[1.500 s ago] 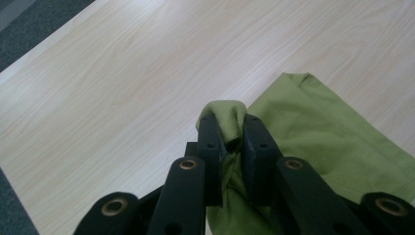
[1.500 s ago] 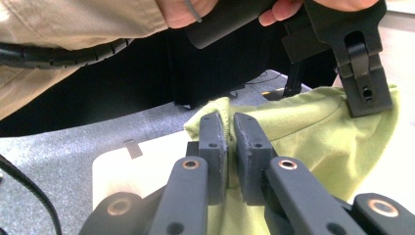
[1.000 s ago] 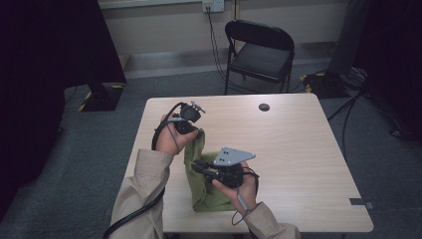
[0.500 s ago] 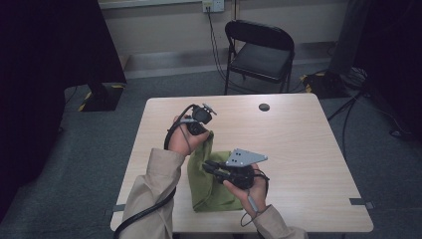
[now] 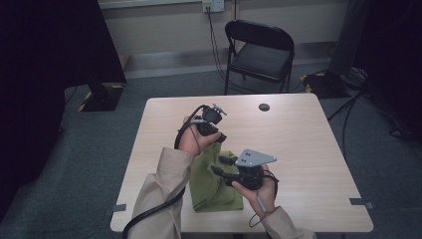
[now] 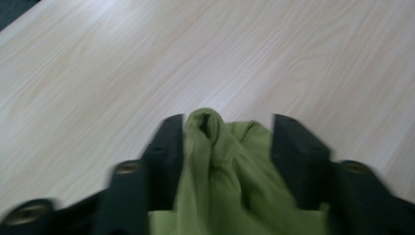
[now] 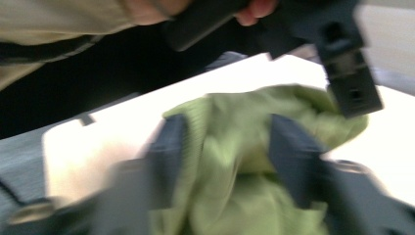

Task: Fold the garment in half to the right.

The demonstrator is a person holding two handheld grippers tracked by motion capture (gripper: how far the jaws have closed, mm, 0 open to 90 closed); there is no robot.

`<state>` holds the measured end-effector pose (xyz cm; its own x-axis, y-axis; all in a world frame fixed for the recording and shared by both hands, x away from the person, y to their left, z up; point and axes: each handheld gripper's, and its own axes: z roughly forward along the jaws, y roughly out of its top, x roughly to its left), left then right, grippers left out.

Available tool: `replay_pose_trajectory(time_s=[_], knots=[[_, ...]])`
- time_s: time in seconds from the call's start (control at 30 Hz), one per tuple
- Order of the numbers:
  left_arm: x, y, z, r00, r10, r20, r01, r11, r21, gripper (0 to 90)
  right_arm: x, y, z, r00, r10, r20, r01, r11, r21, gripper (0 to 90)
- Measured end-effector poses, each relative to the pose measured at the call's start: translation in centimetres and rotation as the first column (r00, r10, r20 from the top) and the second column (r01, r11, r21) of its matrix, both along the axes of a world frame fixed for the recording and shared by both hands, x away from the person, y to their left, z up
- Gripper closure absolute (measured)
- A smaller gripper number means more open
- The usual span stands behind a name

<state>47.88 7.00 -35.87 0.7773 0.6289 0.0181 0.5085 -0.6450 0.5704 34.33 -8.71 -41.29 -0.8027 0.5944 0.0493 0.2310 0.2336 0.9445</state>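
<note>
A green cloth (image 5: 215, 191) lies crumpled on the near left part of the wooden table (image 5: 308, 149), its top end pulled up off the surface. My left gripper (image 5: 219, 136) holds that raised end. In the left gripper view the cloth (image 6: 220, 186) is bunched between the black jaws of this gripper (image 6: 225, 142). My right gripper (image 5: 220, 165), with its grey plate on top, grips the cloth lower down. In the blurred right gripper view, cloth (image 7: 235, 196) fills the gap of this gripper (image 7: 226, 147), and the left gripper (image 7: 347, 68) hangs just beyond.
A small round black object (image 5: 264, 106) sits near the table's far edge. A black folding chair (image 5: 259, 50) stands behind the table. Cables run across the floor at the right (image 5: 348, 94). The table's right half is bare wood.
Both hands have moved to the right, taking the cloth's upper end with them. The right gripper view is blurred by the motion.
</note>
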Motion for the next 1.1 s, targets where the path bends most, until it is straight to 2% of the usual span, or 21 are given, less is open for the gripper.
replay_pose_trajectory(time_s=[0.07, 0.17, 0.23, 0.33, 0.43, 0.5, 0.6, 0.7, 0.9, 1.1], knots=[[0.0, 0.2, 0.0, 0.9998, 0.017, 0.008, -0.017, 0.9996, -0.022, 25.2, 0.3, -0.8, 0.0, 0.9992, -0.027, -0.03, 0.028, 0.999, 0.035, 22.6], [0.0, 0.9, 0.0, 0.9993, 0.026, 0.028, -0.024, 0.9977, -0.063, 13.6, 0.7, -1.7, 0.0, 0.9984, -0.046, -0.034, 0.048, 0.998, 0.042, 13.5], [-0.1, 1.9, -0.1, 0.9994, 0.019, 0.03, -0.016, 0.9955, -0.093, 5.9, 1.1, -2.1, -0.1, 0.9976, -0.057, -0.041, 0.058, 0.998, 0.025, 8.2], [-0.6, 3.2, -0.2, 0.9987, 0.004, 0.052, 0.002, 0.9935, -0.114, 4.3, 1.6, -3.0, -0.4, 0.9977, -0.044, -0.052, 0.043, 0.999, -0.01, 0.0], [-1.1, 4.4, -0.5, 0.9971, -0.025, 0.072, 0.035, 0.99, -0.137, 4.4, 2.0, -3.8, -0.8, 0.9988, -0.027, -0.042, 0.025, 0.999, -0.044, 0.0], [-1.6, 5.1, -0.7, 0.9956, -0.026, 0.089, 0.04, 0.9881, -0.148, 4.4, 2.2, -4.1, -0.9, 0.9987, -0.025, -0.044, 0.022, 0.998, -0.061, 0.1], [-2.3, 6.1, -1.2, 0.9942, -0.042, 0.099, 0.06, 0.9818, -0.18, 4.2, 2.3, -4.6, -1.2, 0.9992, -0.016, -0.038, 0.012, 0.996, -0.09, 0.0], [-3.1, 7.0, -1.7, 0.9908, -0.06, 0.121, 0.082, 0.9786, -0.188, 4.1, 2.6, -5.3, -1.6, 0.9989, -0.013, -0.044, 0.008, 0.993, -0.116, 0.0], [-4.1, 8.4, -2.9, 0.9916, -0.058, 0.116, 0.084, 0.9679, -0.237, 3.7, 3.0, -6.7, -2.2, 0.9987, -0.024, -0.046, 0.017, 0.987, -0.162, 0.2], [-4.9, 9.6, -4.0, 0.9932, -0.055, 0.102, 0.08, 0.9639, -0.254, 3.5, 3.2, -8.0, -2.9, 0.9987, -0.021, -0.046, 0.012, 0.982, -0.189, 0.5]])
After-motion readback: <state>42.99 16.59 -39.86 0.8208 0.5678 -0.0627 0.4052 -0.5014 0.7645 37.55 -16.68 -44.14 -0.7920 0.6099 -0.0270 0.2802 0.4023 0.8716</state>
